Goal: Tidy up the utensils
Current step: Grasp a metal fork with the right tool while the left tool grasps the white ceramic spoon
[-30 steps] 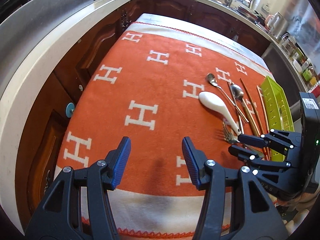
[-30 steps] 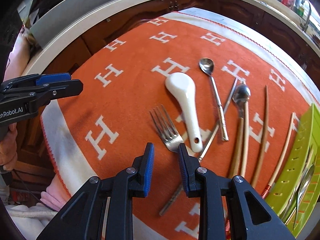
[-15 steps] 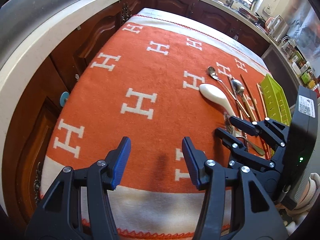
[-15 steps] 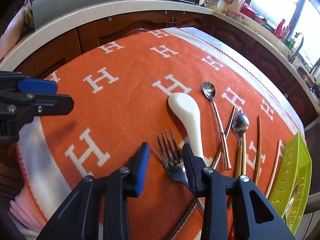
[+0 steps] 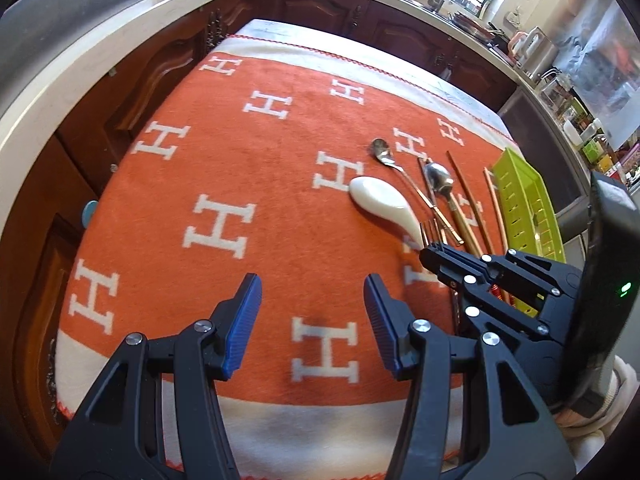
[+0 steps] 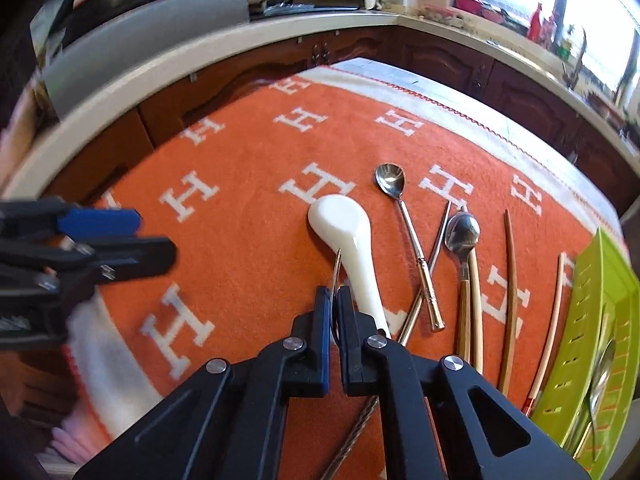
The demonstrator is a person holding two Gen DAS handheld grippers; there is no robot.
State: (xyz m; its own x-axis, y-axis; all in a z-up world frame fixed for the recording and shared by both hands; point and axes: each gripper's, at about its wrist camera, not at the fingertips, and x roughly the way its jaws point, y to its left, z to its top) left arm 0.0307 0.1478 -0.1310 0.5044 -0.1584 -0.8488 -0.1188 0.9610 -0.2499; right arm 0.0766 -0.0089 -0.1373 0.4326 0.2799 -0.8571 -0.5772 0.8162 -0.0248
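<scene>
My right gripper (image 6: 333, 292) is closing tight on a metal fork (image 6: 337, 270), which stands edge-on between the pads. The fork's tines (image 5: 431, 227) poke out past the right gripper (image 5: 430, 256) in the left wrist view. Its twisted handle trails back under the gripper. A white ceramic spoon (image 6: 348, 232) lies just right of the fork, touching the gripper's side. My left gripper (image 5: 312, 300) hangs open over bare orange cloth with nothing between its fingers. It also shows at the left of the right wrist view (image 6: 152, 236).
Right of the white spoon (image 5: 382, 204) lie a small metal spoon (image 6: 390, 178), a larger spoon (image 6: 462, 232) and several chopsticks (image 6: 510, 280). A green slotted tray (image 6: 592, 300) holding some cutlery sits at the blanket's right edge. Counters and dark cabinets surround the table.
The right gripper's jaws have closed on the fork, which has turned from flat onto its edge. The left gripper has shifted a little and still stands open.
</scene>
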